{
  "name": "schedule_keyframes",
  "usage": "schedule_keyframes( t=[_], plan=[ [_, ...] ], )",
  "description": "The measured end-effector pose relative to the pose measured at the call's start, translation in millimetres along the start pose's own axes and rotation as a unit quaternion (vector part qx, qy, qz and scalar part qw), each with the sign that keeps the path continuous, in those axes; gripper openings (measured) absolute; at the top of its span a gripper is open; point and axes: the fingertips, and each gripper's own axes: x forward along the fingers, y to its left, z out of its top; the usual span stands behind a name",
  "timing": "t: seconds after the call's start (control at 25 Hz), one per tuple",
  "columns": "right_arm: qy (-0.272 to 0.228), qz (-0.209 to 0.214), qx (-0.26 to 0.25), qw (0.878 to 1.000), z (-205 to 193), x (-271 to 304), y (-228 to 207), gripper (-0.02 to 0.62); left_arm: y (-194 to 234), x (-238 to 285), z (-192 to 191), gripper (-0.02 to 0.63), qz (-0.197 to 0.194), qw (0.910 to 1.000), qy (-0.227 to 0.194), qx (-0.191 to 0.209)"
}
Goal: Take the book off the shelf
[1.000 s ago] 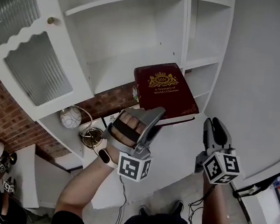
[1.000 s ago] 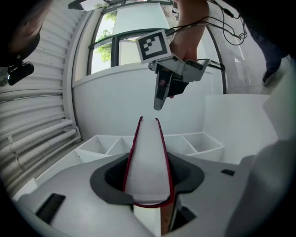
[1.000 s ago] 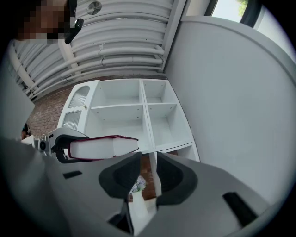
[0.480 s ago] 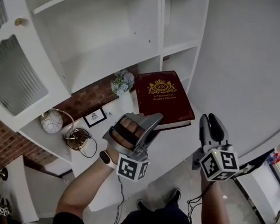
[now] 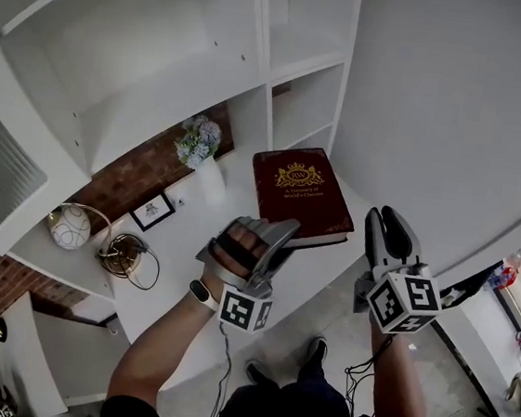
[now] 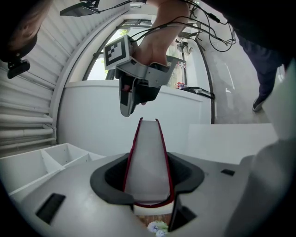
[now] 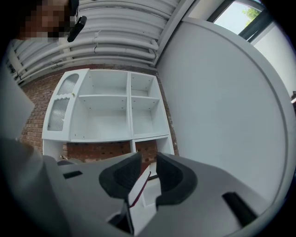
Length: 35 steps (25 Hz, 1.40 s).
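Cover of dark red hardcover book: gold crest, gold title beneath reads "A Treasury of World's Classics". Crest letters too small. Small framed print: illegible.

One book; two grippers; one flower bunch; one framed picture; one white sphere.
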Motion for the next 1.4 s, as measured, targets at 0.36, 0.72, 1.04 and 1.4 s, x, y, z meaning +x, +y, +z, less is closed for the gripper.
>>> schedule_keyframes(
  t=[0.36, 0.72, 1.04, 1.4],
  plan=[
    [0.030, 0.012, 0.011, 0.999, -36, 17, -19, 0.097, -71, 24, -7, 0.219, -0.058, 0.9980, -0.002, -0.026],
    [0.068, 0.018, 0.032, 0.997, -81, 46, -39, 0.095, -130, 44, -21, 0.219, -0.109, 0.9924, 0.009, -0.056],
    [0.094, 0.019, 0.043, 0.994, -114, 66, -50, 0.094, -188, 61, -24, 0.219, -0.162, 0.9842, -0.001, -0.071],
    [0.131, 0.029, 0.042, 0.990, -148, 77, -56, 0.094, -225, 76, -28, 0.219, -0.189, 0.9780, -0.001, -0.088]
  ],
)
